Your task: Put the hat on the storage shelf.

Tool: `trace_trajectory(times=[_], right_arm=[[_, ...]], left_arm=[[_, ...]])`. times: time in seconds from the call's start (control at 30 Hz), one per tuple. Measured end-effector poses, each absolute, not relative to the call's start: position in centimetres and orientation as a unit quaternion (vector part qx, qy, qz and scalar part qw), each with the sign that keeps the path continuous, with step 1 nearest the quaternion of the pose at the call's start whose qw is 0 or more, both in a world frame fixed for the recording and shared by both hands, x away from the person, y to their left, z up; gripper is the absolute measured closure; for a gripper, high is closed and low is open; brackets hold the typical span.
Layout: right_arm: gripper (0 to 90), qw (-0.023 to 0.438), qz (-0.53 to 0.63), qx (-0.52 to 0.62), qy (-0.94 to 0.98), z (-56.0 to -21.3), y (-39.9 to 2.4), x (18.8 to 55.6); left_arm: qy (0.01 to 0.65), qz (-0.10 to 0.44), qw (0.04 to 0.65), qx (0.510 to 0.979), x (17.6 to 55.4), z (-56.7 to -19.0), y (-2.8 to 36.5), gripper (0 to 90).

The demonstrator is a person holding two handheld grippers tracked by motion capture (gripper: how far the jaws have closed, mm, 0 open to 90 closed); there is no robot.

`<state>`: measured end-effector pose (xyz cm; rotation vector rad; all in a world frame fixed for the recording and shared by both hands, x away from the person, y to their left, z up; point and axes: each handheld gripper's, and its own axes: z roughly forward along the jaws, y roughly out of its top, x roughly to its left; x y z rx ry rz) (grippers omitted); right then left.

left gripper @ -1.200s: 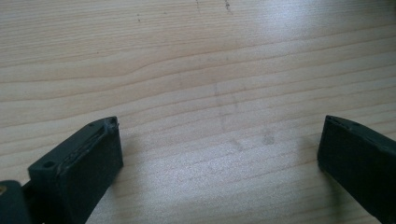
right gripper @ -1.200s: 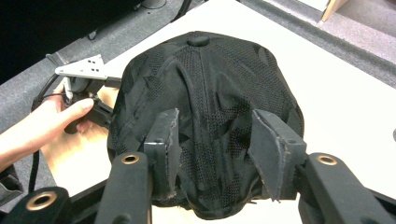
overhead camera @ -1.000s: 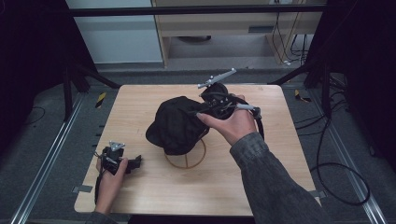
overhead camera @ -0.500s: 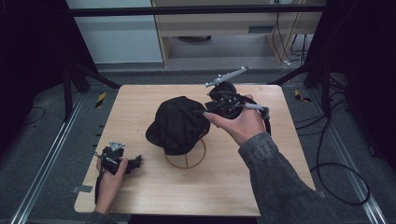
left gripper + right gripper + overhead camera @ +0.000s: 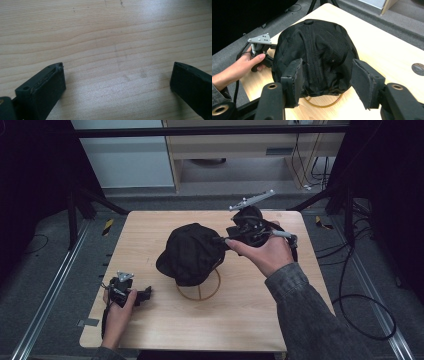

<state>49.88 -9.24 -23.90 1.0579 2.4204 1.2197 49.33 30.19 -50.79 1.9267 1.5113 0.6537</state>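
Near left table (image 5: 150, 330) corner: left gripper (image 5: 146, 293) resting on wood, fingers spread wide, nothing between. Mid-table: black cap (image 5: 192, 252) sitting on wire stand (image 5: 199, 287). Far right: right gripper (image 5: 223, 240) just beside cap, fingers just been opening, apart, cap not pinched.

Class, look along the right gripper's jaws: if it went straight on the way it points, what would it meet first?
Most likely the black cap on its wire stand; the right gripper is open, jaws either side of the cap's back.

Cap (image 5: 192, 251) on wire stand (image 5: 199, 287) blocks table (image 5: 280, 320) centre; edges free.
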Motion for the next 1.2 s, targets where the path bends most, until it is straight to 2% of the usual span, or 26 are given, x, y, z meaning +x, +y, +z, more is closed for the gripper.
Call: trace_trajectory(times=[0.53,0.8,1.2], right_arm=[[32.6,0.134,0.423,0.37,0.816,-23.4,-11.1,49.0],[22.7,0.155,0.428,0.381,0.805,-23.2,-12.3,48.6],[15.8,0.179,0.434,0.4,0.787,-23.4,-14.3,48.3]], left_arm=[[0.569,0.246,0.299,0.725,49.3,-50.8,30.2,0.0],[0.569,0.246,0.299,0.725,49.3,-50.8,30.2,0.0],[0.569,0.247,0.299,0.725,49.3,-50.8,30.2,0.0]])
